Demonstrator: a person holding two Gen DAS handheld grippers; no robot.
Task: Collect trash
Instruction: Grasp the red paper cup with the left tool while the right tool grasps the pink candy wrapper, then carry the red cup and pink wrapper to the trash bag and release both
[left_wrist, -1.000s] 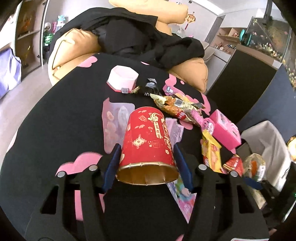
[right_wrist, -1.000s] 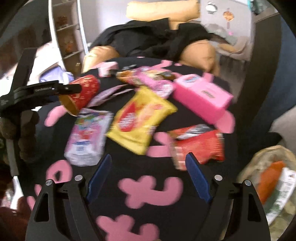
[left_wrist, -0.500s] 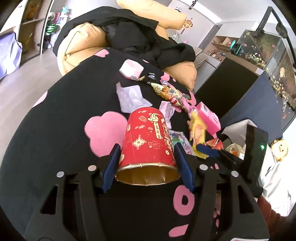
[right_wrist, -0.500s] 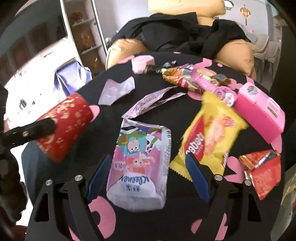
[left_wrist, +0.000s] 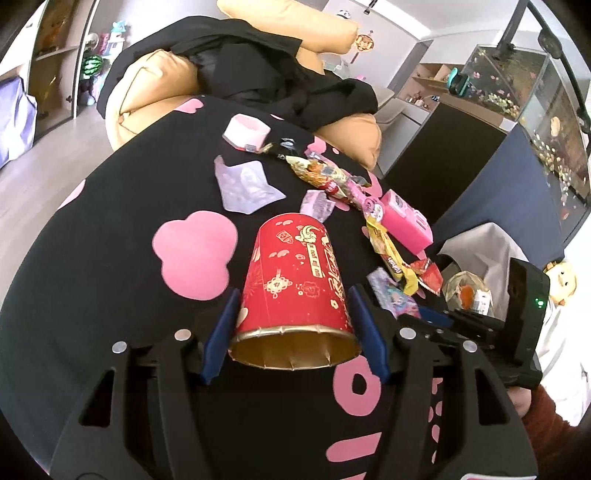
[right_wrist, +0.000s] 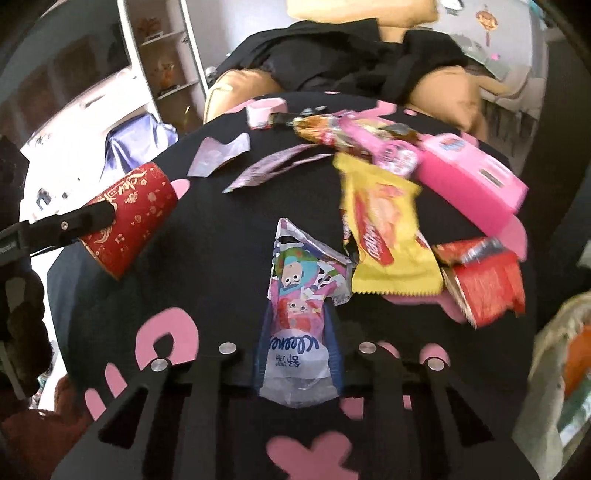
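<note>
Paper on the red cup (left_wrist: 295, 284), printed matt outside, shiny gold foil lining its mouth. Glossy, crinkled plastic film on the cartoon wrapper (right_wrist: 301, 306) and the yellow snack packet (right_wrist: 384, 236). Smooth hard plastic on the pink box (right_wrist: 472, 184). Matt black cloth with pink patches covers the table (left_wrist: 92, 258).
</note>
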